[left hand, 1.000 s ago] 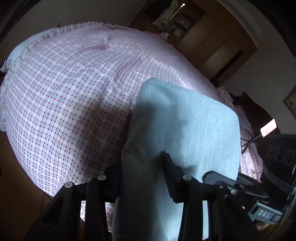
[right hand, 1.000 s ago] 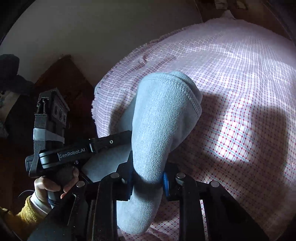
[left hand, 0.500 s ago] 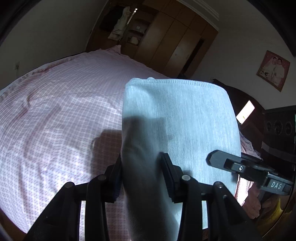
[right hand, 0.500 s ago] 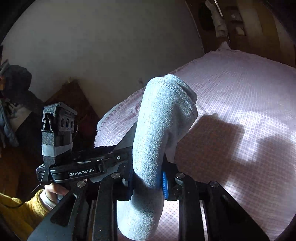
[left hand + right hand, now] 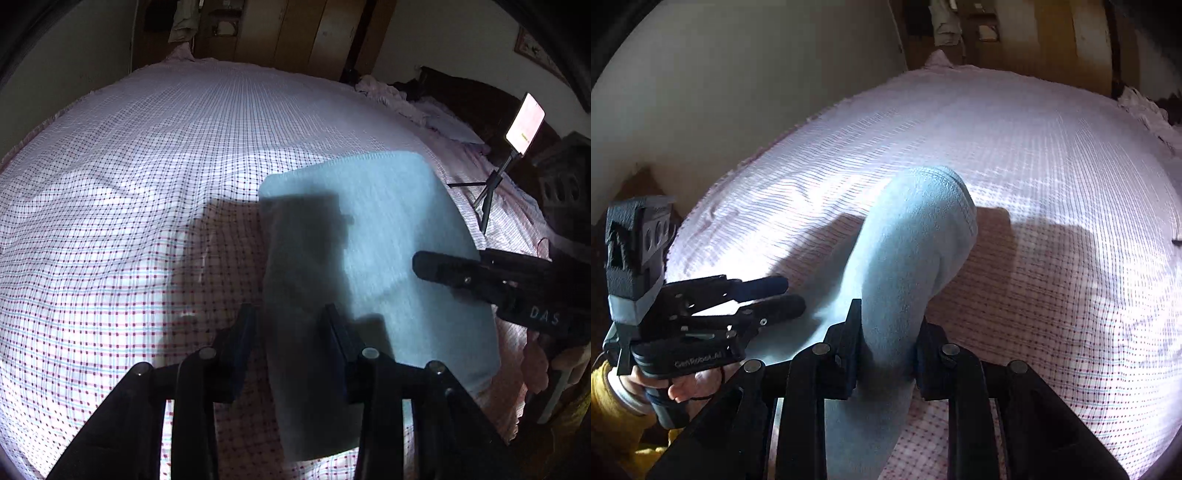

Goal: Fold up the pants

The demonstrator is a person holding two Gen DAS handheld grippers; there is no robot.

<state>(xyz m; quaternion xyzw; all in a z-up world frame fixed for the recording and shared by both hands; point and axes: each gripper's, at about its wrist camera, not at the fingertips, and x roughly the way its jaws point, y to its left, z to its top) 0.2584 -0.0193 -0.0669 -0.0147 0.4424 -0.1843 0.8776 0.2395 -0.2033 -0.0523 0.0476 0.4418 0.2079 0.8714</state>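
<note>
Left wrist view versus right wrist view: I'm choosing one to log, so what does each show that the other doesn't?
Only the left wrist view shows the lit phone on its stand. Only the right shows the person's left hand and yellow sleeve. Both show the light blue pants clamped in each hand-held gripper above the checked bedsheet.

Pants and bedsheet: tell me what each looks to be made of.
Pants: pale blue-grey soft knit, probably fleece or sweatshirt cotton; matte, faintly fuzzy surface, stitched hem, thick rounded folds.
Bedsheet: thin woven fabric, likely cotton; white with a fine red and blue check, matte, lying in shallow wrinkles.
Exact fibres cannot be told from the look.
</note>
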